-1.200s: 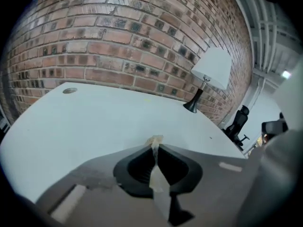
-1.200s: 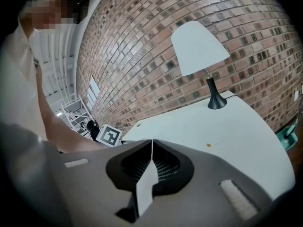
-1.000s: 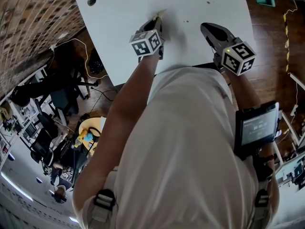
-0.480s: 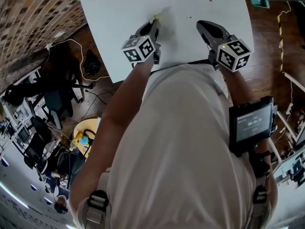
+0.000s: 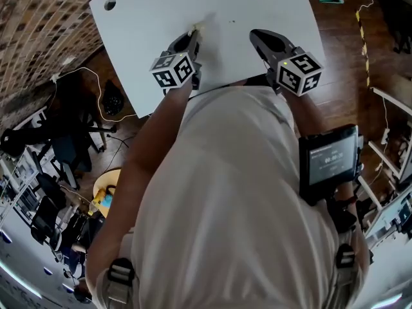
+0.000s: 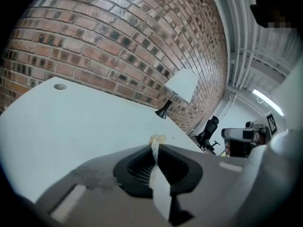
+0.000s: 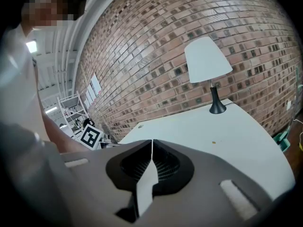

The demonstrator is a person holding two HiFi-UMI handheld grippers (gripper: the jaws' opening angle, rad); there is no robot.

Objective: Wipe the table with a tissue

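Observation:
The white table (image 5: pixel 244 11) fills the top of the head view. My left gripper (image 5: pixel 195 31) hovers over its near part, shut on a small crumpled scrap of tissue (image 6: pixel 157 139) that pokes out past the tips; the same tissue (image 5: pixel 199 26) shows as a pale speck in the head view. In the left gripper view my left gripper (image 6: pixel 155 144) points across the table (image 6: pixel 71 122) toward the brick wall. My right gripper (image 5: pixel 253 35) hangs over the near right part of the table, jaws pressed together with nothing between them. A small brown crumb (image 7: pixel 213 142) lies ahead of my right gripper (image 7: pixel 152 142).
A white-shaded lamp (image 7: pixel 207 60) stands at the table's far end by the brick wall. A round hole (image 5: pixel 110 5) sits in the table's far left corner. A screen device (image 5: pixel 328 163) is strapped to the right forearm. Office chairs and cables (image 5: pixel 84 127) lie on the floor to the left.
Both grippers and the table have slid left and up in the head view as the head moved. The left gripper has lifted slightly, still pinching the tissue. Both stay shut.

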